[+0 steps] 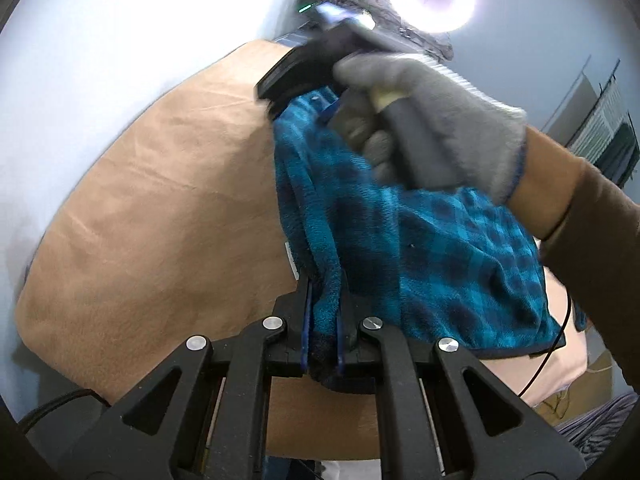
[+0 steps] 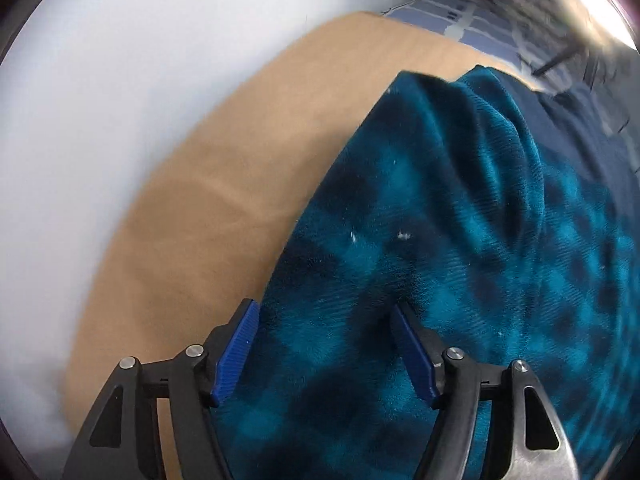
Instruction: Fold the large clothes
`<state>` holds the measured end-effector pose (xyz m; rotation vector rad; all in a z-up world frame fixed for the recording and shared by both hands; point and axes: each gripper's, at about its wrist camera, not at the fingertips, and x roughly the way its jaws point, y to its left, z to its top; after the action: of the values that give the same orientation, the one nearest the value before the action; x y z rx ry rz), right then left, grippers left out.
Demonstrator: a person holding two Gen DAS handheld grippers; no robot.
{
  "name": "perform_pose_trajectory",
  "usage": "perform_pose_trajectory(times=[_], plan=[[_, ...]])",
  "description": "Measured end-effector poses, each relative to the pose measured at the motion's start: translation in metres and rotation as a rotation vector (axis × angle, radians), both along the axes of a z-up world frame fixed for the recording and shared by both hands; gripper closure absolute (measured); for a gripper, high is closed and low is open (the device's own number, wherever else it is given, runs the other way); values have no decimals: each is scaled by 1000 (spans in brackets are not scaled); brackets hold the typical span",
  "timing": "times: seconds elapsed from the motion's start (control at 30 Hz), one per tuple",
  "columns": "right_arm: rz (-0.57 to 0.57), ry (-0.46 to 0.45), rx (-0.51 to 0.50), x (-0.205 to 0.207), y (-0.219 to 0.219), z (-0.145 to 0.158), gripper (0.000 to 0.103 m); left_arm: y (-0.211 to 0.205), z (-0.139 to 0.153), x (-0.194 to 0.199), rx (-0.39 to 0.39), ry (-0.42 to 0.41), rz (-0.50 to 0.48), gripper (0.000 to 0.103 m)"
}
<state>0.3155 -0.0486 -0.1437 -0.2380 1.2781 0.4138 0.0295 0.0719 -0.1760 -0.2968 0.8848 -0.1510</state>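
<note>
Left gripper point(image 1: 324, 320) is clamped on the plaid garment point(image 1: 432, 248). Right gripper point(image 2: 324, 344) stands spread, garment between its pads. The cloth runs toward 1 o'clock.

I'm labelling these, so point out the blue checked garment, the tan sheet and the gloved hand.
garment point(image 2: 460, 240), right wrist view, fleece middle.
tan sheet point(image 1: 160, 200), left wrist view, bare middle.
gloved hand point(image 1: 432, 120), left wrist view, back of glove.

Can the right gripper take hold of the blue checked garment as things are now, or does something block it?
Probably yes. The right gripper is open, and the blue checked garment already lies between its fingers with nothing in front. The left gripper is shut on another part of the cloth, away from there.
</note>
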Motion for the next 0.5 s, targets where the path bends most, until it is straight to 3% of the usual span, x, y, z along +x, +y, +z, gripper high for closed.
perform_pose_trajectory(times=[0.07,0.13,0.2,0.23,0.33,0.5], plan=[[10,-11,-41,-6,4,-8,36,-9,3,-1,29,-12,-18,97],[25,-40,-71,-12,5,-10,50,-16,6,-1,44,-21,-31,97],[35,-71,-111,-16,2,-8,82,-26,9,-2,58,-31,-48,97],[32,-77,-115,-16,-2,-6,87,-30,11,-3,67,-38,-54,97],[-7,-61,-12,-14,-27,4,93,-42,18,-6,95,-61,-87,97],[-151,-31,299,-10,-91,26,94,-68,29,-11,132,-89,-145,97]])
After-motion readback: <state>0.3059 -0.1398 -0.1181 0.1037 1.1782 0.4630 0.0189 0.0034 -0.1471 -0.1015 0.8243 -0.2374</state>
